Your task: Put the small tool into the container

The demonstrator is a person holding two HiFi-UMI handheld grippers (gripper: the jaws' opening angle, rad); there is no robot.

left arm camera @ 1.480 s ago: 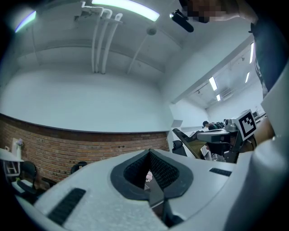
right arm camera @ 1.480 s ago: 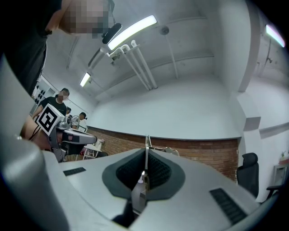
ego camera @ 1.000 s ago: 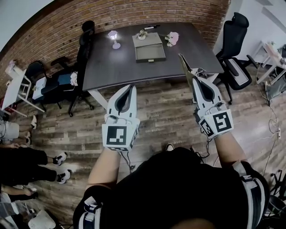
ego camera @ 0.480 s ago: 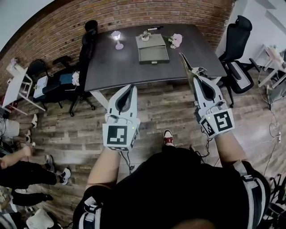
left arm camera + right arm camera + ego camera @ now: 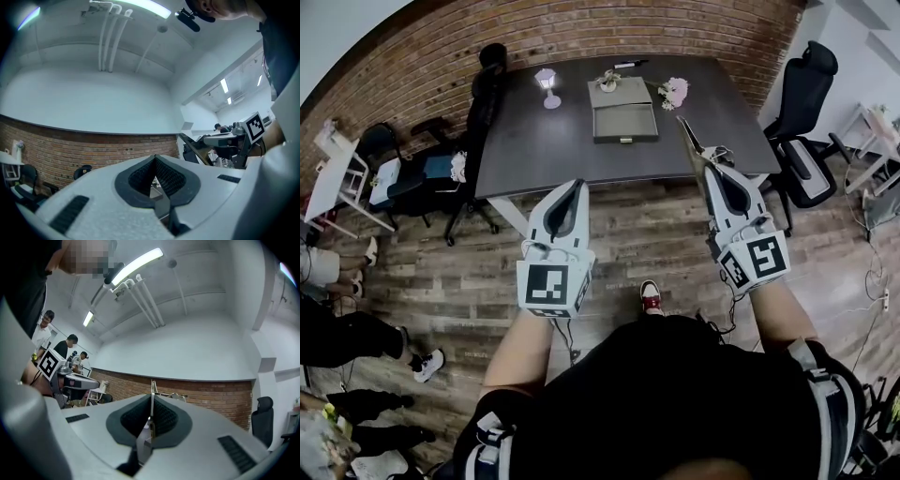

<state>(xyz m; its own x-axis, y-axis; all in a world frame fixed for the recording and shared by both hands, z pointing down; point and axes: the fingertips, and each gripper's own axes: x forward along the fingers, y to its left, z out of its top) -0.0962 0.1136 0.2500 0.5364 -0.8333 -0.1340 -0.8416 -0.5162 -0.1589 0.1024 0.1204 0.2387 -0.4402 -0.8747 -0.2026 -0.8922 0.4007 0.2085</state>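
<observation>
Grey and open, one container (image 5: 625, 123) sits near the far side of the dark desk (image 5: 544, 141), its lid (image 5: 618, 91) laid back behind it; the inside shows only plain grey. One small lamp (image 5: 547, 86) and one bunch of flowers (image 5: 673, 92) flank it. Of the two grippers, the right gripper (image 5: 711, 161) has its jaws clamped on the small tool (image 5: 690, 137), a thin blade held in the air over the desk's near edge, apart from the container. The left gripper (image 5: 577, 185) has its jaws closed, with nothing between them.
</observation>
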